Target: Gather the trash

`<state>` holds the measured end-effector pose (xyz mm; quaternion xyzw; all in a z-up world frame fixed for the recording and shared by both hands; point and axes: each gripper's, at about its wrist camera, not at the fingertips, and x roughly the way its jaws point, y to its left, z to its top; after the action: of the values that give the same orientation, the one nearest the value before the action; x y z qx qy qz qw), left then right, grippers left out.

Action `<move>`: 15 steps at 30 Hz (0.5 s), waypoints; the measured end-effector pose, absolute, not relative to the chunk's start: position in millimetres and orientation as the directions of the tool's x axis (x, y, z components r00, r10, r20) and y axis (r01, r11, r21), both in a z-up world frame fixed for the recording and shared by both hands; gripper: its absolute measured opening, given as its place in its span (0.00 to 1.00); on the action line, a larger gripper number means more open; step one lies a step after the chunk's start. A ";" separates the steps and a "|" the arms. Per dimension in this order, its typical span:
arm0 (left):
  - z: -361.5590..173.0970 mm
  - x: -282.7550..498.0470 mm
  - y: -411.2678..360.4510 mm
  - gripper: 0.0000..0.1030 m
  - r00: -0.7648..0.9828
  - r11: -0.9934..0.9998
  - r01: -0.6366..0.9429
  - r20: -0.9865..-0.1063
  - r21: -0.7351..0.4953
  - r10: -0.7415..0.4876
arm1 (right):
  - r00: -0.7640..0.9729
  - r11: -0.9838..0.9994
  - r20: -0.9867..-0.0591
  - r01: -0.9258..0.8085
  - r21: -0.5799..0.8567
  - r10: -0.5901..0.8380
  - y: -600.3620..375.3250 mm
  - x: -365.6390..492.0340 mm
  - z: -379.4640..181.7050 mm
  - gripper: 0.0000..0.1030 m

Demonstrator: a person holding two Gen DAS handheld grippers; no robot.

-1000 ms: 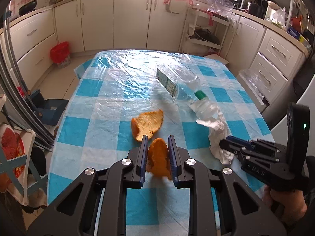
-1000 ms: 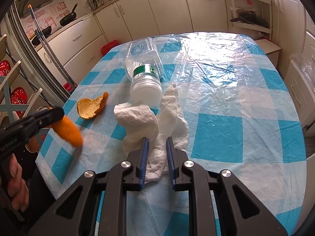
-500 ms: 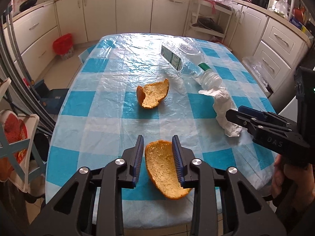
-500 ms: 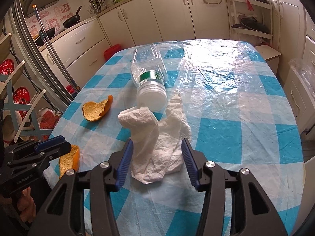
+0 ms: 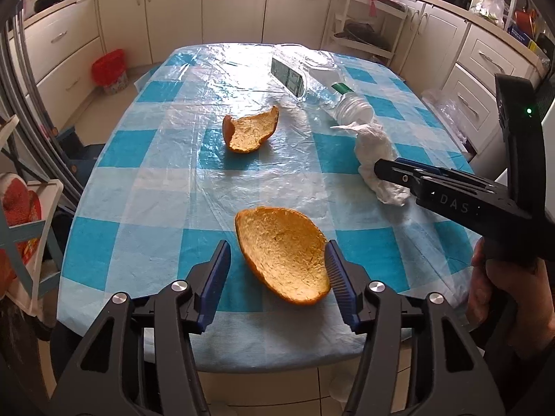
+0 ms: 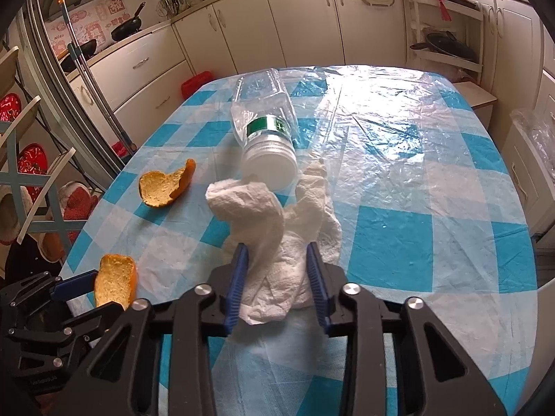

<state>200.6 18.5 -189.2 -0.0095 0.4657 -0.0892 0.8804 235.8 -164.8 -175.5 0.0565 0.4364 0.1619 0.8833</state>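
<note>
My left gripper [image 5: 275, 279] is open at the near table edge. A large orange peel [image 5: 282, 267] lies loose between its fingers; it also shows in the right wrist view [image 6: 116, 279]. A second orange peel [image 5: 249, 133] lies mid-table, also in the right wrist view [image 6: 164, 189]. My right gripper [image 6: 277, 279] is open around the near end of a crumpled white paper towel [image 6: 277, 232], which the left wrist view [image 5: 378, 163] shows too. A clear plastic bottle [image 6: 265, 128] lies on its side behind the towel, also in the left wrist view [image 5: 312, 79].
The table [image 5: 159, 159] has a blue-and-white checked cloth under clear plastic. White kitchen cabinets [image 5: 222, 7] line the far walls. A red bin [image 5: 109, 71] stands on the floor at the far left. A rack with red items [image 5: 20, 215] stands at the table's left.
My left gripper pulled back to the near table edge and opened, letting go of the orange peel. My right gripper opened from shut on the paper towel.
</note>
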 end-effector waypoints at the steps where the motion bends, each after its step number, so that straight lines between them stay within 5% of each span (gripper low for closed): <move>1: -189.2 200.7 15.1 0.58 0.554 0.984 0.149 -0.817 -0.094 -0.162 | 0.565 0.940 -0.753 -0.234 0.246 0.338 -165.9 236.1 -176.2 0.23; 4: -194.3 205.9 8.2 0.58 0.552 0.986 0.139 -0.820 -0.088 -0.151 | 0.563 0.938 -0.751 -0.235 0.254 0.345 -168.3 235.5 -176.3 0.14; 9: -200.8 217.9 11.1 0.11 0.539 0.983 0.112 -0.822 -0.147 -0.184 | 0.577 0.937 -0.738 -0.220 0.272 0.350 -177.1 232.1 -171.8 0.07; 15: -197.1 227.0 18.5 0.07 0.570 0.983 0.089 -0.801 -0.162 -0.183 | 0.560 0.924 -0.735 -0.196 0.330 0.381 -186.9 235.5 -171.5 0.10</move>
<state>227.0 18.5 -197.1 -0.0518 0.4571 -0.0768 0.8846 235.5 -186.9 -171.5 0.1056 0.4391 0.1646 0.8769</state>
